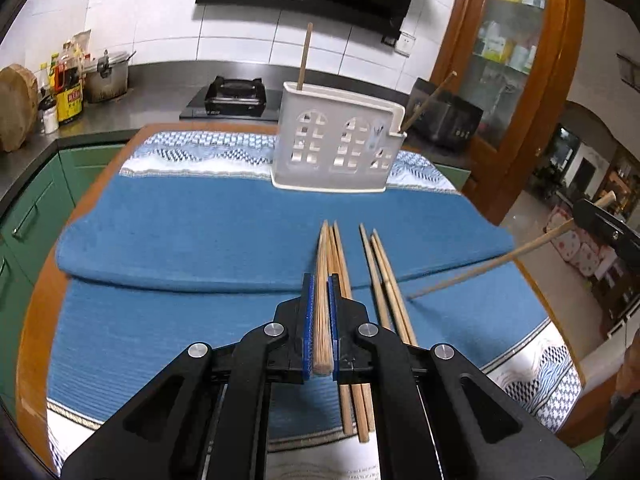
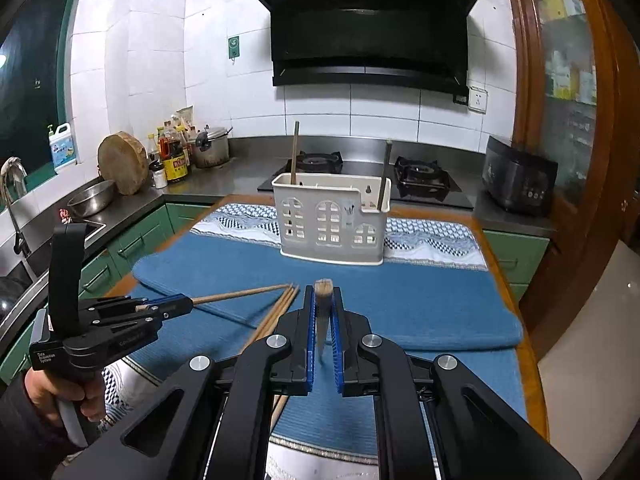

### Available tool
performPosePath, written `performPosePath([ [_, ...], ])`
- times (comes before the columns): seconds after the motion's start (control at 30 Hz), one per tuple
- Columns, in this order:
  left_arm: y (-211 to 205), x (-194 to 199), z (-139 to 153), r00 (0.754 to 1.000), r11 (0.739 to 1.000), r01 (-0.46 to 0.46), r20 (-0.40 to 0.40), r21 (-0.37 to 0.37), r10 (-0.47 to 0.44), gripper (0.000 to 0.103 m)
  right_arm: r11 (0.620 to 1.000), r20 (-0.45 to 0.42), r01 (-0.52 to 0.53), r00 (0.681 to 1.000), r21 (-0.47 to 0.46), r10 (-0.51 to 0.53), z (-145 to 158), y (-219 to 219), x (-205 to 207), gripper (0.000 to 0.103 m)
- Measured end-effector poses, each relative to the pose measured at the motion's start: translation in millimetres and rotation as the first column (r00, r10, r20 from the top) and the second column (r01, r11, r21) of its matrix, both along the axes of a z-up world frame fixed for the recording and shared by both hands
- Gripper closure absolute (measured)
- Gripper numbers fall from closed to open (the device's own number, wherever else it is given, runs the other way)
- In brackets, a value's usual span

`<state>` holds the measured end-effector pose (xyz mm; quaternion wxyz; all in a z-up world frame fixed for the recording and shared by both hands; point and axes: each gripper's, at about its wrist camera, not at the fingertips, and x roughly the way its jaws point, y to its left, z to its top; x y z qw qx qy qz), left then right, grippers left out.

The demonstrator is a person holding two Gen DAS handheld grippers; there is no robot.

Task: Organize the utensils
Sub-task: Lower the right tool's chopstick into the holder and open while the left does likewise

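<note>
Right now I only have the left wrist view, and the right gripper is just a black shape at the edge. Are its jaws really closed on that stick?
Observer: Yes. The right gripper has its jaws shut on the right chopstick, whose blunt end points toward the white holder.
Operator: And how does my own stick look from the side?
Observer: The left gripper clamps the left chopstick near its rear. Most of the stick reaches out past the jaws, and its tip ends by the tips of the loose chopsticks. I cannot tell whether they touch.
</note>
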<state>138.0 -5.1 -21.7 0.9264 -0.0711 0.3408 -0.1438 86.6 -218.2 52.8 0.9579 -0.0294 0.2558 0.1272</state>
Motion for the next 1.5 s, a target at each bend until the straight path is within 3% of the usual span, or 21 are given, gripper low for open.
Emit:
performPosePath([
  [0.2,-1,16,20,0.999,0.999,0.025,0.028,0.027,-0.026,0.098,0.999,0.001,-0.034,0.999,-0.002,0.034,26,-1,26,0.096],
  [0.4,0,35,35,0.998,0.998,0.049,0.039,0.040,-0.050,0.098,1.000,0.029,-0.030,0.999,0.005,0.030,77,-11,72,0.096],
  [0.7,2,59,59,0.995,0.996,0.063,0.069,0.061,-0.067,0.098,0.999,0.082,0.035,0.996,0.009,-0.035,123,-16,145,0.096],
  [0.83,0,68,72,0.993,0.995,0.076,0.084,0.069,-0.082,0.098,0.998,0.079,0.065,0.995,-0.009,-0.064,122,-14,174,0.096],
  [1.1,-4,81,107,0.986,0.993,0.088,0.137,0.074,-0.098,0.098,0.996,-0.020,0.072,0.997,-0.056,-0.073,84,-6,224,0.096],
  [1.27,-5,90,141,0.974,0.995,0.075,0.209,0.072,-0.089,0.098,0.995,-0.037,0.062,0.997,-0.073,-0.065,70,-6,232,0.096],
  [1.5,-7,119,190,0.953,0.998,0.042,0.297,0.053,-0.056,0.098,0.995,0.011,0.058,0.998,-0.086,-0.057,74,-12,220,0.086],
])
